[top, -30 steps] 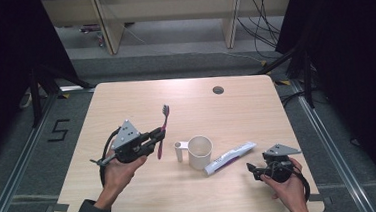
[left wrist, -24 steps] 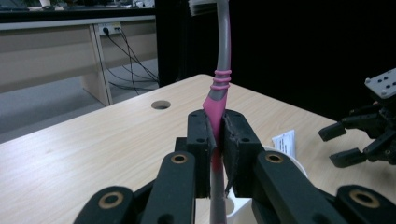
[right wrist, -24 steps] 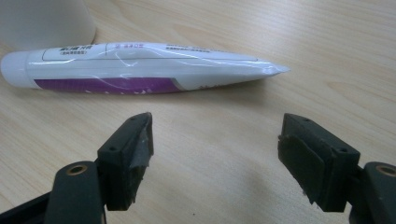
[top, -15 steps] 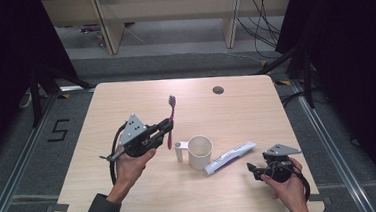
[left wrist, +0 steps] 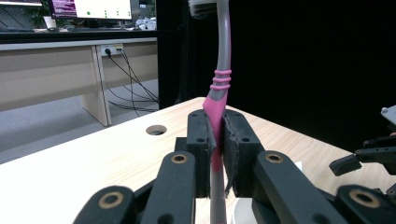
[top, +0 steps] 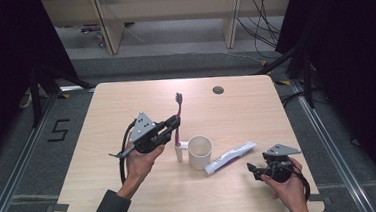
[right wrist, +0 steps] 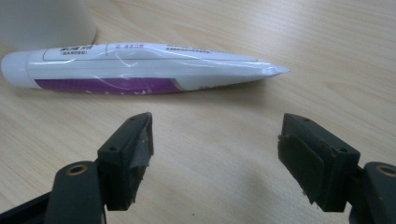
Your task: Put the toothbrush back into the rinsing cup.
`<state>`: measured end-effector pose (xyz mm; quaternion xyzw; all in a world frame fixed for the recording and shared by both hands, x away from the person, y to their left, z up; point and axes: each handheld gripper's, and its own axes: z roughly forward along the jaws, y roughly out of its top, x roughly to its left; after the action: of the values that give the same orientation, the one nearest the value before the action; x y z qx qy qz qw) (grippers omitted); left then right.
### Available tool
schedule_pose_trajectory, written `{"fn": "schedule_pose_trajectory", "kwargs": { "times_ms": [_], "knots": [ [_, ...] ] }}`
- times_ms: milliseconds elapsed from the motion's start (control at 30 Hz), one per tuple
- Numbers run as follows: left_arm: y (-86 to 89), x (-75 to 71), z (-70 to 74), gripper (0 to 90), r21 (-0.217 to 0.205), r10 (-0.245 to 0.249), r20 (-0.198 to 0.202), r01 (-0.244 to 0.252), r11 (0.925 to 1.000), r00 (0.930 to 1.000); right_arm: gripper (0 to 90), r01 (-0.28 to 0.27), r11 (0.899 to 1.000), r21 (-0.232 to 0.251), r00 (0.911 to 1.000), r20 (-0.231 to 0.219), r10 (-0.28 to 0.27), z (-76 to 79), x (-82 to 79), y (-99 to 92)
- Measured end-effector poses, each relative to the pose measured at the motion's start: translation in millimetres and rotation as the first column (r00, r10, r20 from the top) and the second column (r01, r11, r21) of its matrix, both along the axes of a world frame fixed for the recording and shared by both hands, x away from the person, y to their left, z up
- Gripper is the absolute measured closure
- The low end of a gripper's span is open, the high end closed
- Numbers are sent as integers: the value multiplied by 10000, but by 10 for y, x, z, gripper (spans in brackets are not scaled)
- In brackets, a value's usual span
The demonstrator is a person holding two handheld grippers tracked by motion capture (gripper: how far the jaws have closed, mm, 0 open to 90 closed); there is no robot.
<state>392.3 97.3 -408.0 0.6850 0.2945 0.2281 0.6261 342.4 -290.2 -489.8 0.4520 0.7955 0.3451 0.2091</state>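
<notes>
Now | toothbrush (top: 178, 117): 1 | cup (top: 200, 152): 1 | toothpaste tube (top: 229, 157): 1

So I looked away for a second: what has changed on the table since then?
The left gripper, shut on the pink toothbrush, carried it rightward toward the white mug. The right gripper stayed open near the toothpaste tube; mug and tube did not move.

Glossy plastic toothpaste tube (right wrist: 140, 70), matt wooden table (right wrist: 303, 42)
</notes>
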Motion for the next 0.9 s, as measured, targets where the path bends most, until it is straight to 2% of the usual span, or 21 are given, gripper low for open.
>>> {"fn": "schedule_pose_trajectory", "kwargs": {
  "times_ms": [33, 533, 567, 600, 633, 667, 833, 867, 900],
  "knots": [
    [-11, 5, -20, 816, 54, 13, -18, -13, 10000, 10000, 274, 14, 10000, 63, 9997, -241, -13, 17, -8, 2],
    [-32, 0, -302, 815, 443, 7, -11, -7, 9990, 10000, 273, -161, 9997, 181, 9995, -257, 165, 10, 6, -6],
    [-31, 1, -312, 814, 489, -32, -38, 34, 9988, 10000, 273, 384, 9980, 495, 9986, -378, -365, 1, -29, 42],
    [-29, 0, -320, 814, 507, -21, -52, 23, 9987, 10000, 273, 182, 9994, 300, 9995, -281, -173, 5, -13, 17],
    [-28, -1, -330, 814, 509, -42, -119, 48, 9987, 9999, 273, 106, 9994, 342, 9997, -221, -99, 0, -7, 17],
    [-21, -4, -344, 813, 513, -68, -153, 76, 9987, 9999, 273, 15, 9999, 111, 10000, -93, -14, 8, -2, 6],
    [-9, -30, -377, 813, 674, -119, -274, 138, 9976, 9996, 273, -32, 9998, 214, 9999, -117, 35, 3, 3, 3],
    [-6, -38, -392, 812, 692, -118, -327, 140, 9975, 9994, 273, 226, 9991, 372, 9993, -308, -214, 2, -18, 27],
    [2, -46, -412, 812, 799, -145, -397, 177, 9966, 9991, 273, -264, 9994, 224, 9996, -20, 265, -16, 14, 10]
  ]
}}
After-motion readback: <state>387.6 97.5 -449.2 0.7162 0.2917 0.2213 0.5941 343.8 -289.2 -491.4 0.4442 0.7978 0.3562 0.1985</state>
